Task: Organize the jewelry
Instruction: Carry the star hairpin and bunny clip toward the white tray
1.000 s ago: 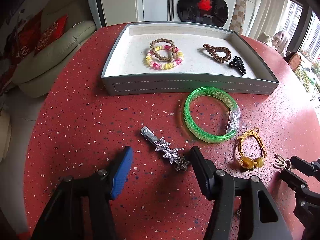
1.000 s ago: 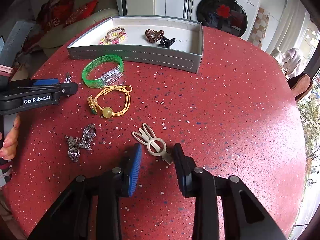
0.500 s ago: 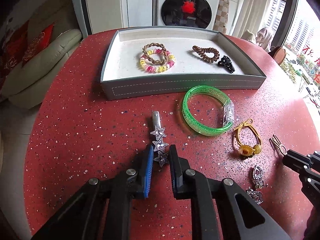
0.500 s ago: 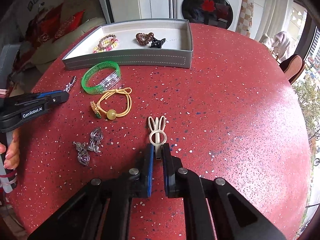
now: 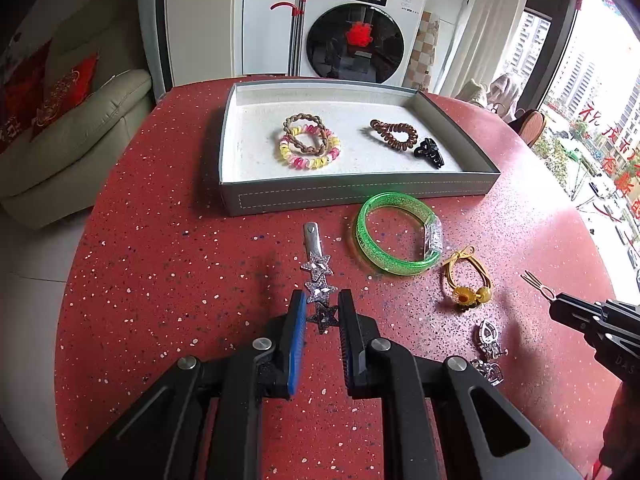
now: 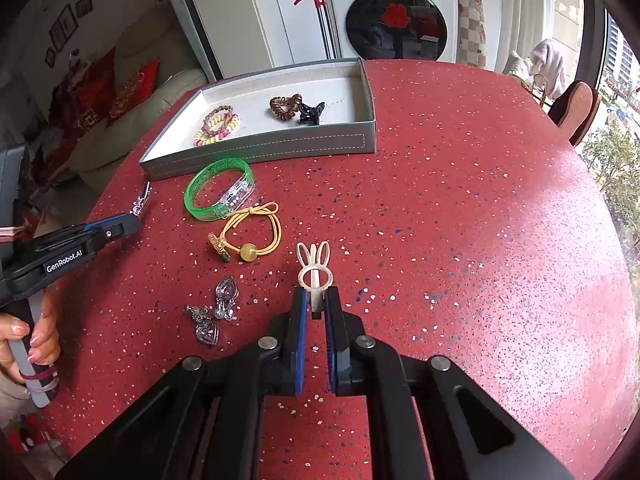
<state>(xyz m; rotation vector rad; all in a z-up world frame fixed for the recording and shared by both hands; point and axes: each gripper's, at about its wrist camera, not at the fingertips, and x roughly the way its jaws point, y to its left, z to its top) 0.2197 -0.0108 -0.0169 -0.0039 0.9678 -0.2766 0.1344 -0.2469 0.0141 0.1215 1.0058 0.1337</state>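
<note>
In the left-wrist view, low in the middle of the frame, my left tool is clamped on the dark end star of the star hair clip. Its jaws have just been closing, and the clip now sits between the pads with its silver tail pointing up toward the grey tray. That grip is on one end only — if I swing fast, the long free part could lever out or twist, and the clip would drop back onto the red counter.

To the right, the green bangle lies just beside the clip's path to the tray; a low carry could knock it.

In the right-wrist view, bottom centre, my right tool is pinched together on the thin stem of the cream bunny clip. So little of it is held that it may pivot or slip free on the lift. The silver earrings and yellow hair tie lie left of it, apart — I'd judge them safe unless I drag sideways.
</note>
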